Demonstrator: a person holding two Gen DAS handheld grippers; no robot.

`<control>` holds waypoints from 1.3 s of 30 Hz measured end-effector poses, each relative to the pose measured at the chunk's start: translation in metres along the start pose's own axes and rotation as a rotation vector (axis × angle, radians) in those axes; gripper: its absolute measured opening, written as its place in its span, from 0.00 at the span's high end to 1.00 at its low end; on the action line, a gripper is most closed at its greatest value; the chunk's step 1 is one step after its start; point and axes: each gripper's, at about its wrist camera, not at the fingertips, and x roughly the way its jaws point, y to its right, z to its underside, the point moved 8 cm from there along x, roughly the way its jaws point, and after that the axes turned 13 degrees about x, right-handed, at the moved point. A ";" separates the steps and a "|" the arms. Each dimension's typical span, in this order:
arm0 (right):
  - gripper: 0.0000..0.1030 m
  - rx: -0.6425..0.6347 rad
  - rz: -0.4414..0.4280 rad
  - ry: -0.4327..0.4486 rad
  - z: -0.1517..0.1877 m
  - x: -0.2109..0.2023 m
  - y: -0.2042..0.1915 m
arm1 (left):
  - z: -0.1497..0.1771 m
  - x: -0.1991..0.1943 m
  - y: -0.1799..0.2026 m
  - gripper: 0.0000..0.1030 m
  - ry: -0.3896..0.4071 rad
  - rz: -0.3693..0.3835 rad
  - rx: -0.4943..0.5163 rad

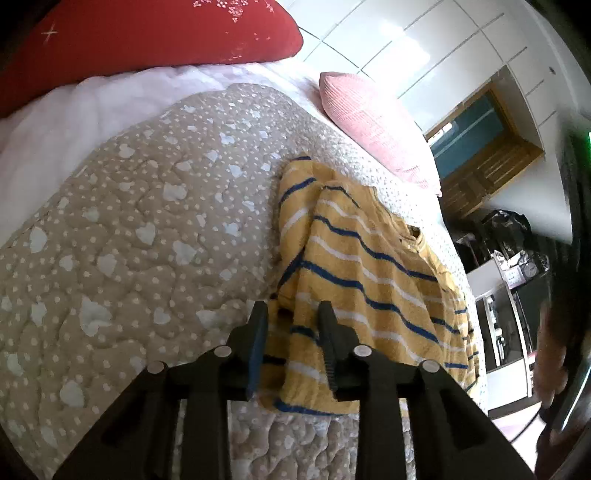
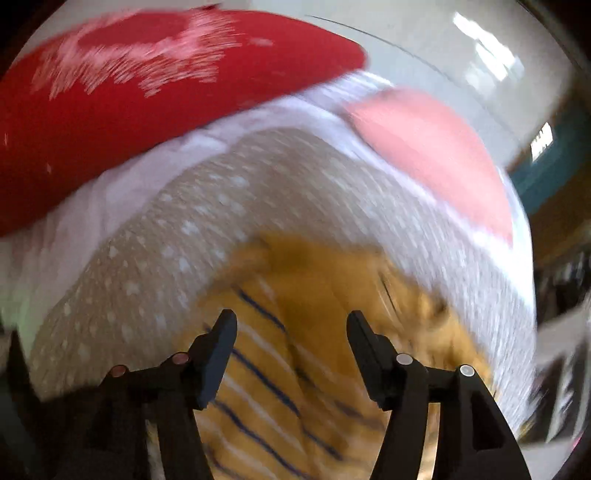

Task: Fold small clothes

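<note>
A small yellow shirt with blue and white stripes [image 1: 362,266] lies crumpled on the beige quilted bedspread [image 1: 140,229]. My left gripper [image 1: 291,314] stands over the shirt's near left edge, its jaws a moderate gap apart with striped cloth showing between them; it grips nothing that I can see. In the blurred right wrist view the same shirt [image 2: 295,350] lies just ahead. My right gripper [image 2: 291,321] is wide open and empty above it.
A red pillow [image 1: 147,33] lies at the head of the bed and a pink pillow [image 1: 373,122] at the far right edge. White sheet [image 1: 55,122] borders the quilt. Past the bed's right edge are a wooden shelf [image 1: 484,166] and dark clutter [image 1: 506,236].
</note>
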 end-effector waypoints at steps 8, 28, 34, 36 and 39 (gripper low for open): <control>0.35 0.525 0.076 -0.045 0.128 -0.030 0.239 | 0.000 -0.001 0.002 0.68 0.009 0.037 -0.056; 0.59 0.653 0.156 -0.055 0.218 -0.026 0.284 | -0.010 -0.015 -0.006 0.61 0.049 -0.111 -0.003; 0.55 0.619 0.219 0.078 0.204 -0.075 0.266 | -0.002 -0.013 -0.008 0.61 0.010 -0.124 0.038; 0.55 0.591 0.204 0.131 0.190 -0.088 0.253 | 0.004 -0.006 -0.008 0.61 -0.032 -0.141 0.052; 0.55 0.566 0.135 0.152 0.167 -0.088 0.221 | 0.005 -0.004 -0.011 0.65 -0.044 -0.160 0.054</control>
